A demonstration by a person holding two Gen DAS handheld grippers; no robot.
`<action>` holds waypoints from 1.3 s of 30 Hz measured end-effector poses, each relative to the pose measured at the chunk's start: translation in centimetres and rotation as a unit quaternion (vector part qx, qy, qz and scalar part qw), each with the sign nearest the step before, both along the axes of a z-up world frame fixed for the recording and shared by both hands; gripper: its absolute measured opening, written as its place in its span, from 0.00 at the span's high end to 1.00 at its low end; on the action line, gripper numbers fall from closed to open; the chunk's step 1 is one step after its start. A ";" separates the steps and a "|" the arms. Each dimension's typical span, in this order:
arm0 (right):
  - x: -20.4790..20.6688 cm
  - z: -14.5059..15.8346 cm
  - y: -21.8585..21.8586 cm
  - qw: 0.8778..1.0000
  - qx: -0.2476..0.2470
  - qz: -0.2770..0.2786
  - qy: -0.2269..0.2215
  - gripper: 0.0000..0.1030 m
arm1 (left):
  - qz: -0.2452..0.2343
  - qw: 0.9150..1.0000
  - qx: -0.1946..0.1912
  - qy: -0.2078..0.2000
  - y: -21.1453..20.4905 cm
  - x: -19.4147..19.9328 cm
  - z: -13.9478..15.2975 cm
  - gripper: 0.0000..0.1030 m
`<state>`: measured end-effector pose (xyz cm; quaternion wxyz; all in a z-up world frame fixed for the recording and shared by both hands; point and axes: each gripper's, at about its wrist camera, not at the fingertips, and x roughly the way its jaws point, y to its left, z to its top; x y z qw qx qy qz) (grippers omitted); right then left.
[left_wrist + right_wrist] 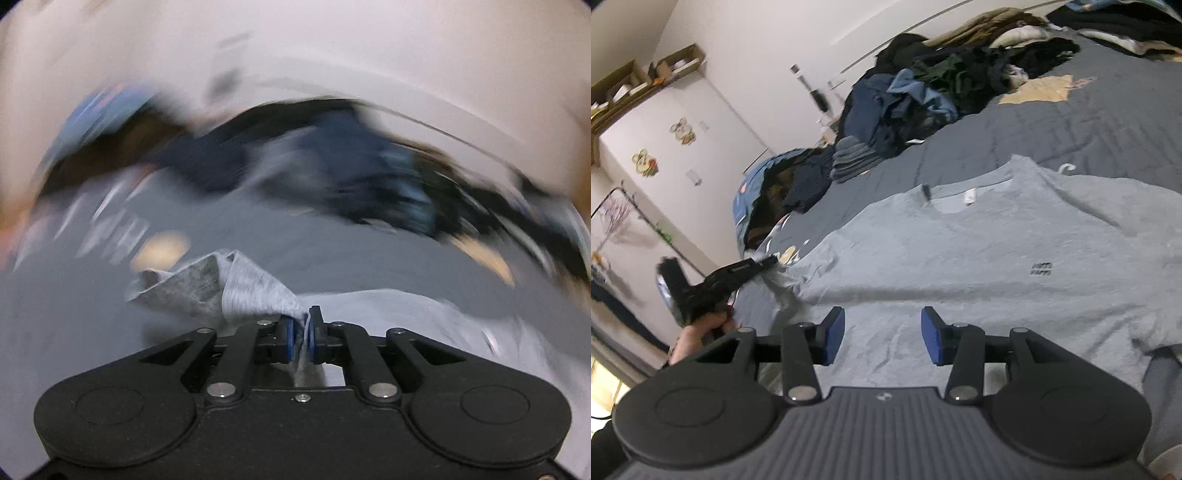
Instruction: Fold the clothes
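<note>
blue pads of the right gripper (pixel 882 332) stand apart over the grey t-shirt (pixel 979 251), nothing between them, while the shirt lies spread flat on the dark bedcover (pixel 1089 122) with its collar toward the clothes pile (pixel 923 96). off to the left, the left gripper (pixel 303 330) is pinched tight on a bunched sleeve edge (pixel 229 288). that thin pinch is the likely risk: a quick pull could slip the cloth free, or drag the whole shirt askew, spoiling the fold line.
</note>
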<state>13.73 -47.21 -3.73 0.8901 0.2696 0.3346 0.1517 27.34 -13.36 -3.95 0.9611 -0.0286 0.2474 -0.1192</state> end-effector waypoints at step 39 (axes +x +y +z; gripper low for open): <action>23.5 0.5 14.8 0.974 -0.206 0.095 -0.025 0.54 | -0.222 0.902 0.352 -0.114 -6.4 -9.0 -8.5 0.76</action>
